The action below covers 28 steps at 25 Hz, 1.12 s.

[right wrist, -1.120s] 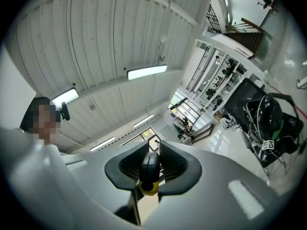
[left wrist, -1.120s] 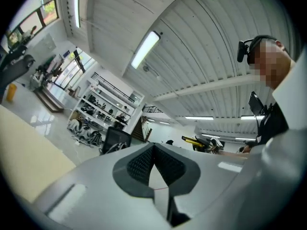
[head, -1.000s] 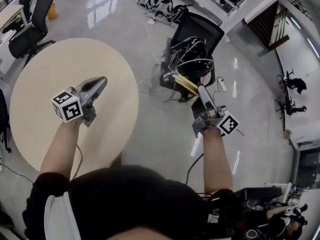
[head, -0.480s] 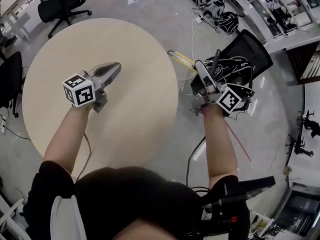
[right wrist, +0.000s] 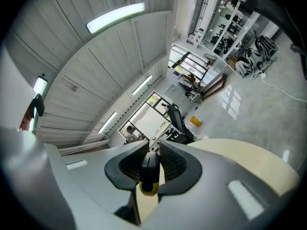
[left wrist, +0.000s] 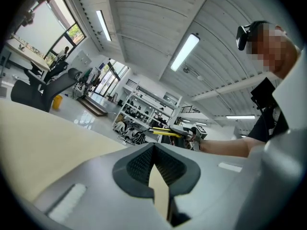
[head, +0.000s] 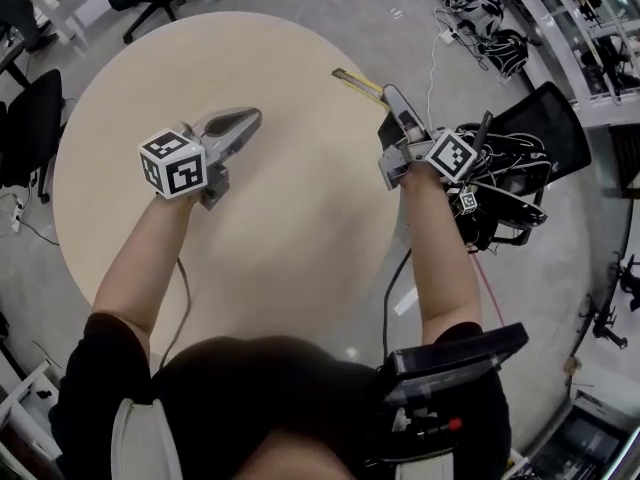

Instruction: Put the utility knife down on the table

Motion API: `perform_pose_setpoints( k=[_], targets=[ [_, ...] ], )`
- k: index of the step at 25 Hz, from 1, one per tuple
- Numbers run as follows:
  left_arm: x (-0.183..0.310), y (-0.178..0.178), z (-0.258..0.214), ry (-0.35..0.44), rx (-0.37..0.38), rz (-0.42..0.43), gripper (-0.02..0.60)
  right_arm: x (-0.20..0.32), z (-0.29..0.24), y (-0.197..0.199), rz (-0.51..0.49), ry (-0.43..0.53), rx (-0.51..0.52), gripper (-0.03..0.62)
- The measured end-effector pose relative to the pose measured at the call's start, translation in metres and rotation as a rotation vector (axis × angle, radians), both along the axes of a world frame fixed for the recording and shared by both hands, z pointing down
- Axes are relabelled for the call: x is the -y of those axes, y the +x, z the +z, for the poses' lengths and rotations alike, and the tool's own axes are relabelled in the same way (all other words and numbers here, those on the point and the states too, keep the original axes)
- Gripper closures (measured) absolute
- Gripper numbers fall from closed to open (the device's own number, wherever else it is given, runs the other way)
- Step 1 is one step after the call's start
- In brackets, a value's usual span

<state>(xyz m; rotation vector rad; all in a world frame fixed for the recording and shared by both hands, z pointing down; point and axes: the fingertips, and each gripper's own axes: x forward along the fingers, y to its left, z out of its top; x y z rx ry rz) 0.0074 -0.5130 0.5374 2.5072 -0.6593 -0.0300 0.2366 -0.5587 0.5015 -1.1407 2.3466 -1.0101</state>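
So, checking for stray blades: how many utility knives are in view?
1: the yellow-and-black utility knife, gripped by the right hand-held gripper near the round beige table's far-right edge. Others could be hidden.

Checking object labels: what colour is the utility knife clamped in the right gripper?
The long, slim utility knife is yellow with a black end; the head view shows it best.

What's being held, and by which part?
The right hand-held gripper pinches the utility knife by its black-and-yellow end. The left hand-held gripper holds nothing.
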Motion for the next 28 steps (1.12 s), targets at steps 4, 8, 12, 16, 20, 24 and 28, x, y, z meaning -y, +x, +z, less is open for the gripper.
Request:
perform_pose_setpoints(
  k=[4,8,12,16,20,24,28],
  targets=[
    [0.02,-0.003,0.021,-0.008,0.018,-0.019,0.583,0.036,0.027,-0.017,-0.039,-0.021,-0.021,0.51],
    [0.028,-0.002,0.041,-0.015,0.02,-0.034,0.583,0.062,0.053,-0.028,-0.065,-0.036,-0.044,0.51],
    [0.038,-0.007,0.056,-0.027,0.016,-0.045,0.583,0.088,0.089,-0.033,-0.009,-0.141,-0.049,0.51],
    [0.043,-0.014,0.066,-0.041,0.012,-0.054,0.583,0.107,0.116,-0.04,0.037,-0.21,-0.034,0.51],
    [0.048,-0.019,0.075,-0.047,0.022,-0.059,0.583,0.123,0.136,-0.052,0.018,-0.232,-0.013,0.51],
    [0.05,-0.016,0.081,-0.051,0.018,-0.066,0.583,0.138,0.15,-0.056,0.018,-0.225,0.032,0.51],
    [0.046,-0.009,0.086,-0.055,0.012,-0.053,0.583,0.15,0.166,-0.061,0.014,-0.216,-0.109,0.441]
  ],
)
